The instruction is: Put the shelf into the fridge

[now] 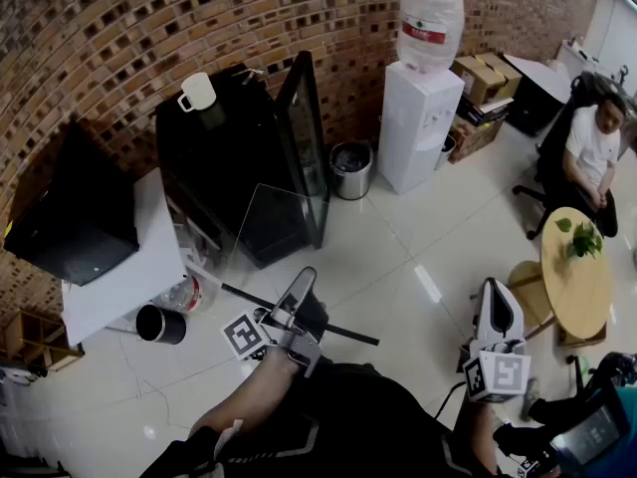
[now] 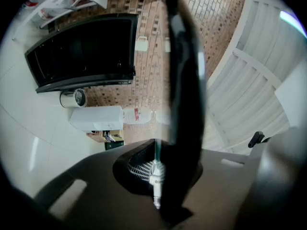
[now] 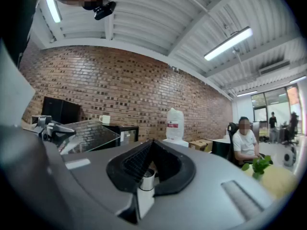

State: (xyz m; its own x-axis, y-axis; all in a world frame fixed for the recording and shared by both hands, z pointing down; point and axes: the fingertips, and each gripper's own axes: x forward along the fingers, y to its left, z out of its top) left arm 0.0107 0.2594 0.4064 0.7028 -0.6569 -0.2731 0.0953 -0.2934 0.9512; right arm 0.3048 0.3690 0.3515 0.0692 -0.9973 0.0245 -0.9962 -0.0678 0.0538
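black mini fridge (image 1: 213,157), door open, ahead of left gripper (image 1: 301,289), apart. glass shelf (image 1: 261,242) with black edge strip clamped in left gripper's closed jaws, pane extending ahead toward fridge. right gripper (image 1: 495,291) jaws together, empty, away from shelf.

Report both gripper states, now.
The left hand-held gripper is shut on the glass shelf.
The right hand-held gripper is shut, holding nothing.

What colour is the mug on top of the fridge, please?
White; the mug shows best in the head view.
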